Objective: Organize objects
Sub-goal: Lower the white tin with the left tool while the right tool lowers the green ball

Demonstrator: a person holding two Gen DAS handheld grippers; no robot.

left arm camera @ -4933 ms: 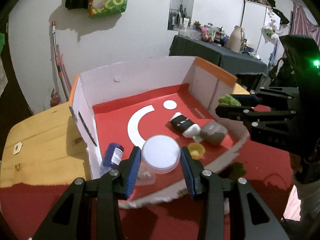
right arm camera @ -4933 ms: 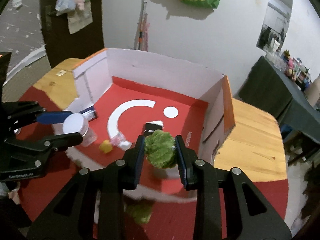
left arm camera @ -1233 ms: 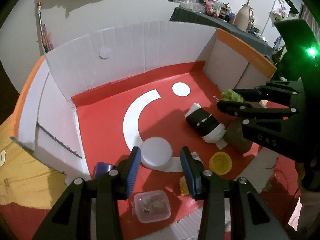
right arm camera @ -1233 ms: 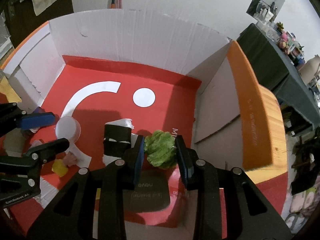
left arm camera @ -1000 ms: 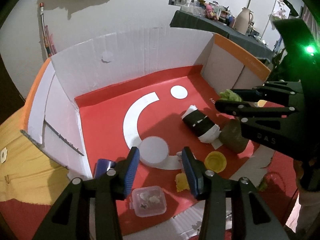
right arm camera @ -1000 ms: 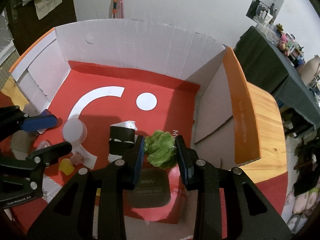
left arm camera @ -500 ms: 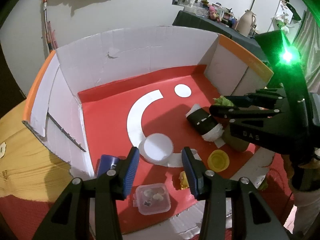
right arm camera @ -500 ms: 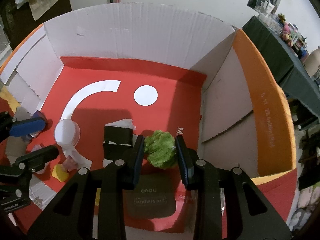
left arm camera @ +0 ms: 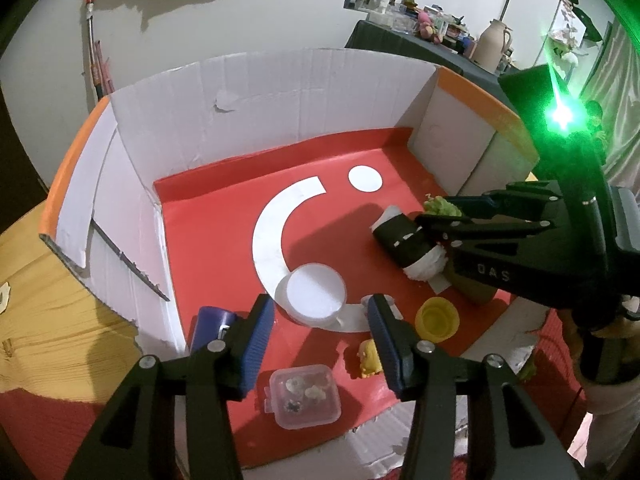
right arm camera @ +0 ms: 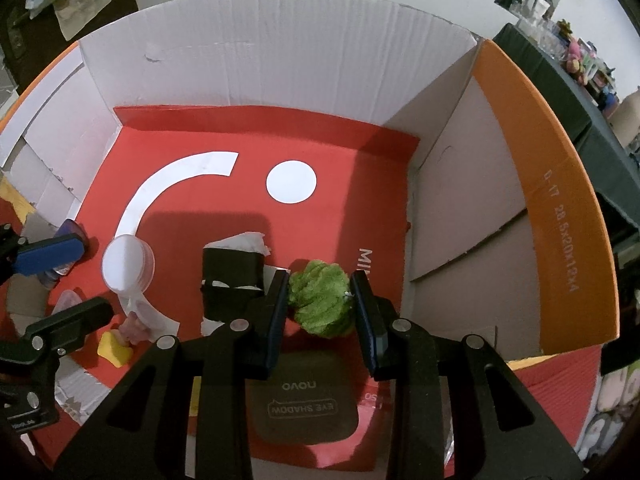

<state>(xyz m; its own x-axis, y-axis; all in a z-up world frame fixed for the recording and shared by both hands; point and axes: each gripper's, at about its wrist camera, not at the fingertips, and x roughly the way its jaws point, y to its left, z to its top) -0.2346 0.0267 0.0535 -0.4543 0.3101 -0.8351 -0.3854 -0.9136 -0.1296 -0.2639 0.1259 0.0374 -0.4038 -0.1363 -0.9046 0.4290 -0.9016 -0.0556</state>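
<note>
- The right gripper point(right arm camera: 321, 300) is clamped on a green fuzzy object point(right arm camera: 320, 305), which sits between its two pads at the lower centre of the right wrist view, above the red floor of the cardboard box point(right arm camera: 280, 48).
- The left gripper point(left arm camera: 321, 320) has its jaws opening; nothing is between the blue pads point(left arm camera: 256, 332).
- A round white-lidded jar point(left arm camera: 314, 294) stands on the box floor just beyond these pads, in the lower centre of the left wrist view.
- A black and white roll point(left arm camera: 406, 246) lies right of centre, beside the right gripper.
- A yellow cap point(left arm camera: 436, 317), a small clear container point(left arm camera: 304, 396) and a blue bottle point(left arm camera: 210, 322) lie near the lower edge.
</note>
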